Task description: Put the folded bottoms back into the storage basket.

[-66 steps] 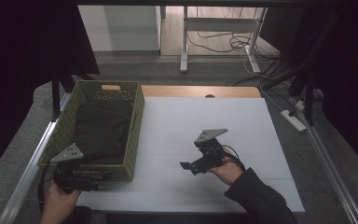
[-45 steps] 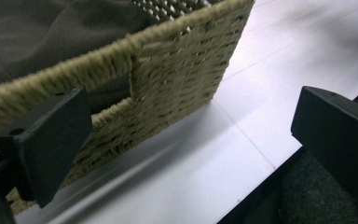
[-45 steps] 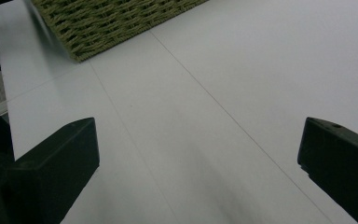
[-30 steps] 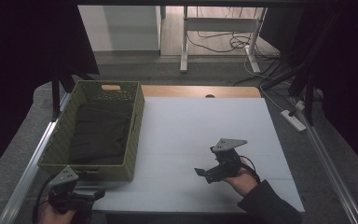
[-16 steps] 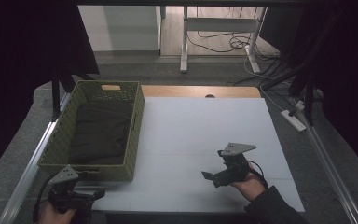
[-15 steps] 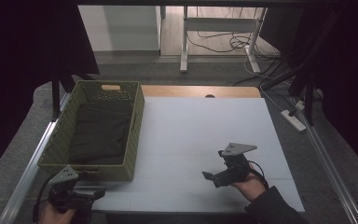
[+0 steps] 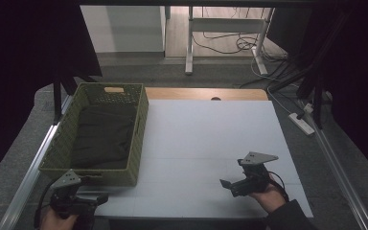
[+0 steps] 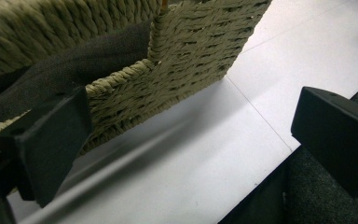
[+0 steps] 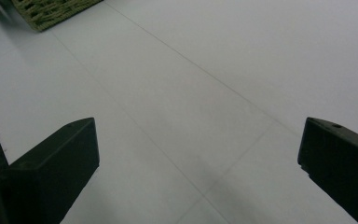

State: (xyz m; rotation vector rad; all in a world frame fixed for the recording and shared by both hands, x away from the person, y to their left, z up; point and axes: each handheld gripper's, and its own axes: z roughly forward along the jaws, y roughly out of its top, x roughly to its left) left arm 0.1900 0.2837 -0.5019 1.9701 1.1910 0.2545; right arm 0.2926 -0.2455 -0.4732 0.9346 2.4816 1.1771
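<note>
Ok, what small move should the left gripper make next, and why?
Probably lift the left gripper up and forward over the basket's near rim. Its jaws stand open and hold nothing, just outside that wall, and the dark cloth lies inside, draping near the rim in the left gripper view.

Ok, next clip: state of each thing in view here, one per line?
Woven basket: upright at the table's left, open-topped, holding the cloth.
Dark cloth: lying inside the basket, one edge riding up its wall.
Left gripper: open, empty, at the table's near left corner by the basket.
Right gripper: open, empty, low over the table's near right.
White table: bare apart from the basket.
</note>
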